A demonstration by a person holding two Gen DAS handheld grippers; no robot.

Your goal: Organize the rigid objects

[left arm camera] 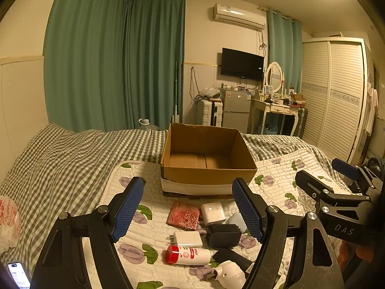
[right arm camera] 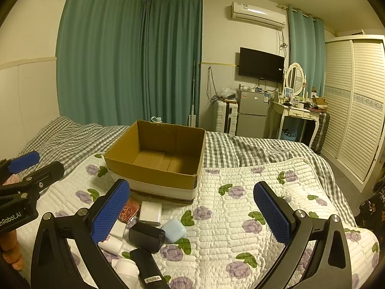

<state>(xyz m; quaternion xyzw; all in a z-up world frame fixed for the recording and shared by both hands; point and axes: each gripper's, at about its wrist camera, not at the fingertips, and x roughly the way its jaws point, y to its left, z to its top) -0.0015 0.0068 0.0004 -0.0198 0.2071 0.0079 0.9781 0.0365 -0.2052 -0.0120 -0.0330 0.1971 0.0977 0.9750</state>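
An open, empty cardboard box (left arm camera: 207,154) stands on the quilt; it also shows in the right wrist view (right arm camera: 154,166). In front of it lie small objects: a red patterned box (left arm camera: 184,215), a white cube charger (left arm camera: 213,213), a black adapter (left arm camera: 223,234), a white plug charger (left arm camera: 187,239), a white bottle with a red cap (left arm camera: 189,255), a pale blue case (right arm camera: 173,230) and a black bar (right arm camera: 146,265). My left gripper (left arm camera: 190,207) is open and empty above the pile. My right gripper (right arm camera: 192,209) is open and empty, to the right of the pile.
The floral quilt (right arm camera: 240,204) lies over a checked bedsheet (left arm camera: 60,159). A plastic bag (left arm camera: 8,219) and a lit phone (left arm camera: 19,274) lie at the left. A fridge, a dressing table and a wardrobe (right arm camera: 356,106) stand beyond the bed.
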